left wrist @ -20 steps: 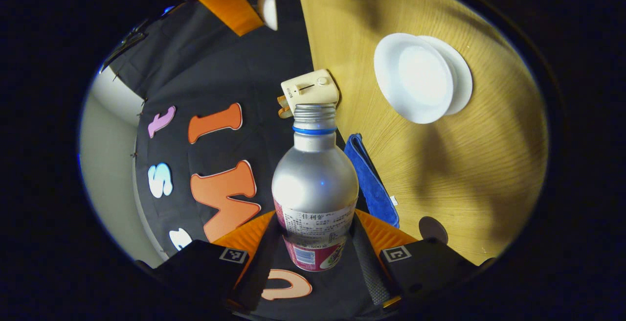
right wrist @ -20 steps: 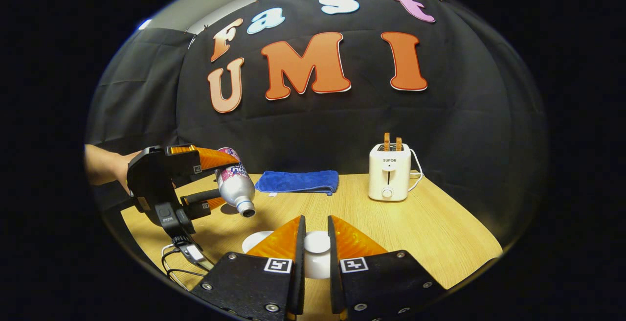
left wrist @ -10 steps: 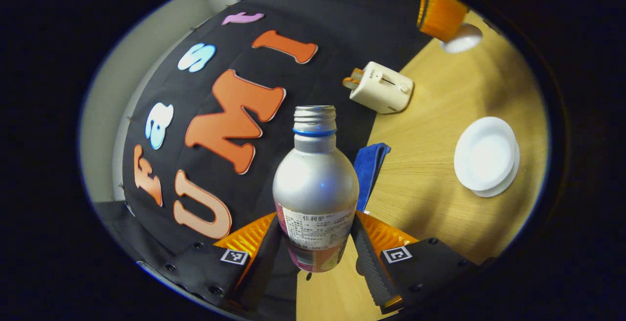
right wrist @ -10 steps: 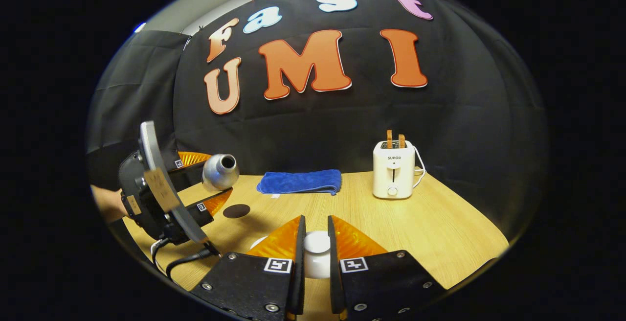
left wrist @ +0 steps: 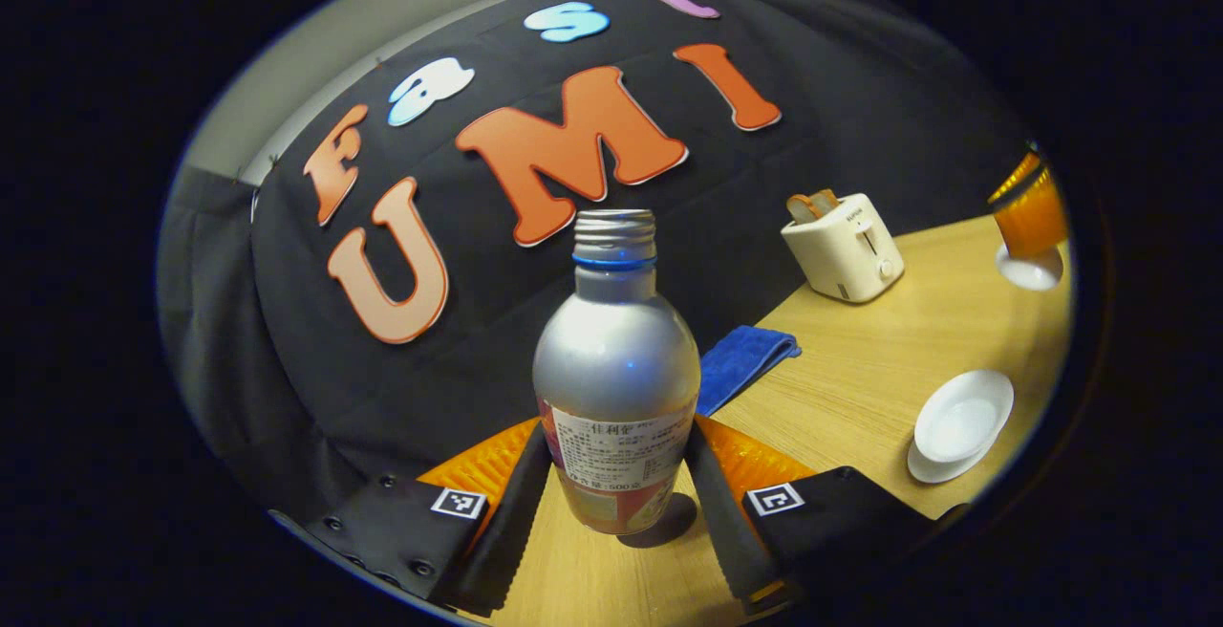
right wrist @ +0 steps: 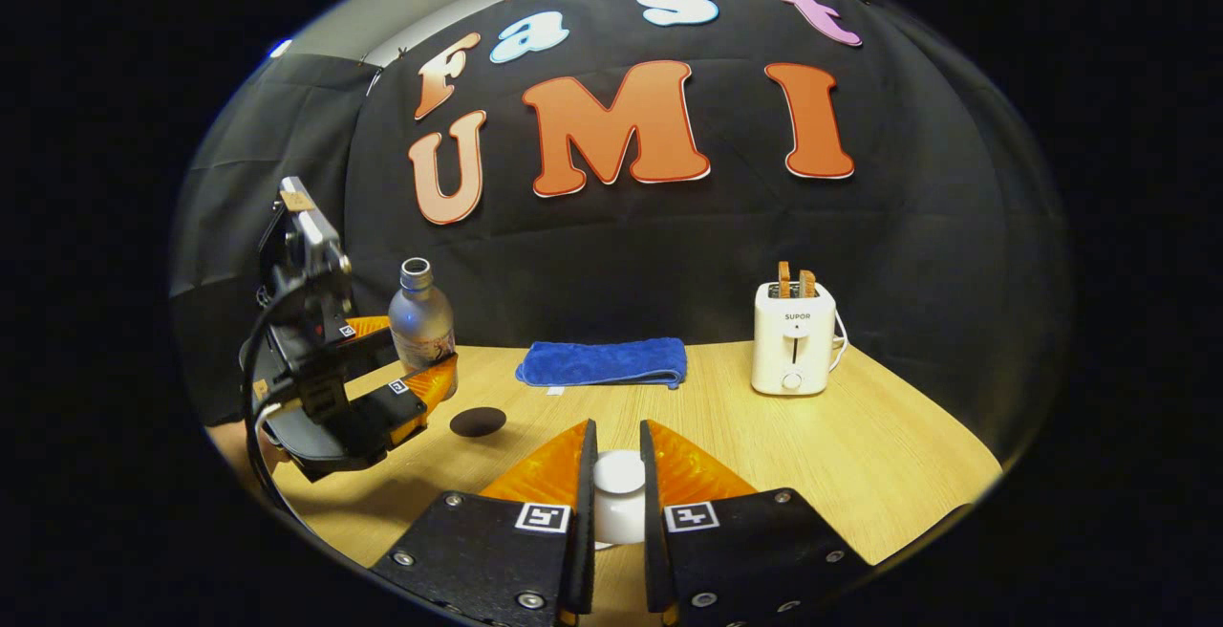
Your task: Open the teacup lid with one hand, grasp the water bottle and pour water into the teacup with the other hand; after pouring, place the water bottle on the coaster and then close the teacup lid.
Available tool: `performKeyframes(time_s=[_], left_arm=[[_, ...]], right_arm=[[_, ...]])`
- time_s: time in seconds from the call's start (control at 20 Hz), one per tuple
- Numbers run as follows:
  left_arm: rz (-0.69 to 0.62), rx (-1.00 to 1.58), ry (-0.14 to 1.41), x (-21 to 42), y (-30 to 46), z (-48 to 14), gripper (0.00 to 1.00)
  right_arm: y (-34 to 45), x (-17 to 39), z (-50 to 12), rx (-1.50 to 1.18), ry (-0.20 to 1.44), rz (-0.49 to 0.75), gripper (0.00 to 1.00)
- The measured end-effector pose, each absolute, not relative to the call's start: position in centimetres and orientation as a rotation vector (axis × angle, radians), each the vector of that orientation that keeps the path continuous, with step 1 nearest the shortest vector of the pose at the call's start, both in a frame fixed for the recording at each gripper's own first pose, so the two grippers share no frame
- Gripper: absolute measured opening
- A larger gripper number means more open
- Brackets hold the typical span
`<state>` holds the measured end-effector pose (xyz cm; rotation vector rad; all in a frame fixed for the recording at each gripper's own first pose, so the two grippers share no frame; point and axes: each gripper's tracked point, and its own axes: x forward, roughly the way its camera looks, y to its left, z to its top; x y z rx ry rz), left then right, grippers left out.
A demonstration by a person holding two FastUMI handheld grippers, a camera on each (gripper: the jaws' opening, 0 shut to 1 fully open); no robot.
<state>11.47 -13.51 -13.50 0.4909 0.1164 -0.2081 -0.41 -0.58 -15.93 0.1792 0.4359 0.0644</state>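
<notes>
A silver water bottle (left wrist: 616,388) with no cap stands upright between the fingers of my left gripper (left wrist: 616,438), which is shut on its lower body. In the right gripper view the bottle (right wrist: 420,321) hangs in the left gripper (right wrist: 406,356) just left of and behind the dark round coaster (right wrist: 478,421). The open white teacup (left wrist: 963,417) sits on its saucer at the right. My right gripper (right wrist: 616,474) is shut on the white lid (right wrist: 619,488), held above the table; that lid (left wrist: 1028,270) also appears far right in the left gripper view.
A white toaster (right wrist: 793,340) with toast stands at the back right of the wooden table (right wrist: 860,455). A folded blue cloth (right wrist: 602,361) lies along the back edge. A cable hangs from the left gripper near the table's left edge.
The bottle swung from tipped over the cup back to upright and moved left, away from the cup, toward the coaster. The right gripper stayed almost still, holding the lid.
</notes>
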Motion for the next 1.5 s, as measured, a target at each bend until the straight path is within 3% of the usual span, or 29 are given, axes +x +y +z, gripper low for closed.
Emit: performKeyframes(time_s=[0.1,0.15,0.65,1.5], left_arm=[[-0.188,0.402,0.126,12.1,-13.2,-13.6,0.8],[-0.178,0.358,0.129,12.4,-12.8,-13.5,0.84],[-0.085,0.092,0.181,13.8,-10.2,-14.4,0.81],[-0.076,-0.011,0.27,15.7,-10.3,-17.7,0.84]], right_arm=[[0.3,0.1,-16.1,0.178,0.438,0.07,0.22],[0.7,0.4,-16.1,0.177,0.437,0.074,0.22],[4.2,2.2,-20.8,0.205,0.51,0.118,0.22],[5.6,1.8,-25.7,0.129,0.567,0.13,0.22]])
